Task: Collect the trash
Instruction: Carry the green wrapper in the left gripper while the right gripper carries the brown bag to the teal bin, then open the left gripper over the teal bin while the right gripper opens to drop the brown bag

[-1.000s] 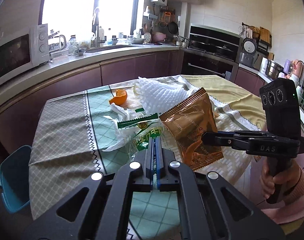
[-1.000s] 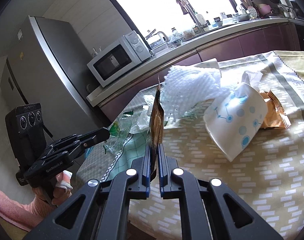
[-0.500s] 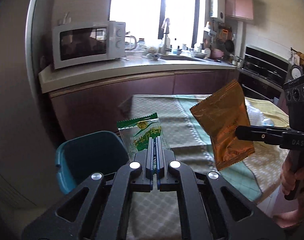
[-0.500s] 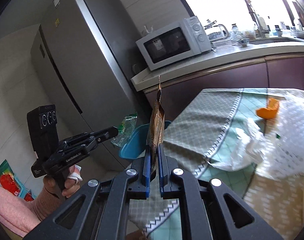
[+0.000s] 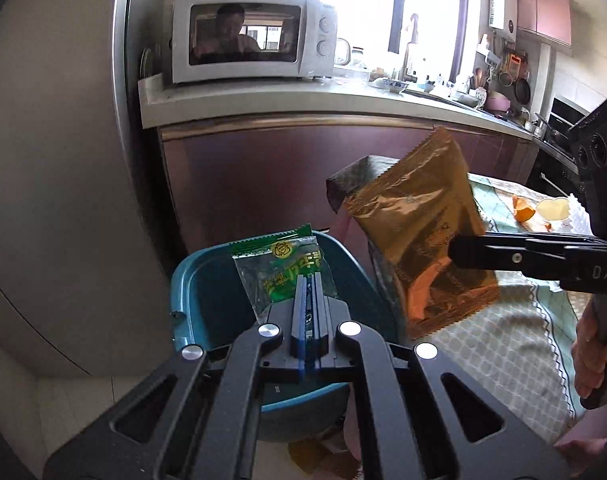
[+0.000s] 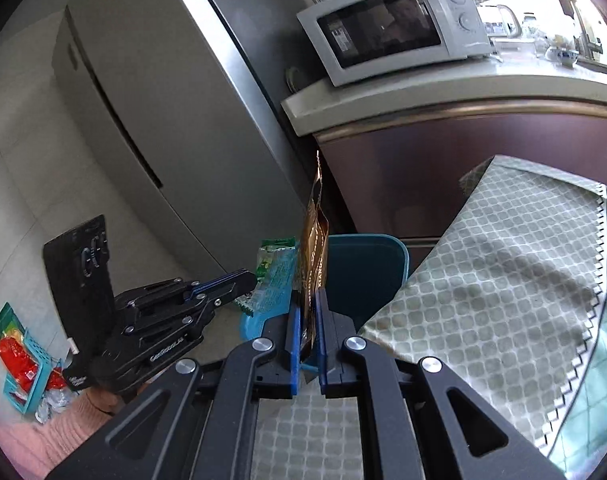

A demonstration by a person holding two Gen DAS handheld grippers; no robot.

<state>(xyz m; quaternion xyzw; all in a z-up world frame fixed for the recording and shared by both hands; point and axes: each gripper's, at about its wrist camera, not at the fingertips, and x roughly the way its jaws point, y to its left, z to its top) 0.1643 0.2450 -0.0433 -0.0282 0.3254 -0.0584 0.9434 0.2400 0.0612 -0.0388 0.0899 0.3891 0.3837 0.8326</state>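
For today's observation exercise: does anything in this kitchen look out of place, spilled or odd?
Yes. An orange peel lies loose on the tablecloth, and wrappers or scraps lie on the floor beside the teal bin instead of in it. Packets and crumpled plastic also sit on the floor by the fridge.

White microwave (image 5: 249, 38) stood at the left end of the pale kitchen desk (image 5: 303, 102), against a tall grey refrigerator (image 6: 155, 92). Dark reddish cabinet fronts (image 5: 287, 172) ran beneath. Further right along that desk: sink tap (image 5: 412, 36) before a bright window (image 5: 343, 4), a glass kettle (image 6: 499, 20), small bowls and hanging utensils near the far right corner. White water heater (image 5: 503, 4) hung on the wall beside a pink cupboard (image 5: 551, 12). On the floor by the refrigerator lay a teal crate (image 6: 27, 364) with red packets.
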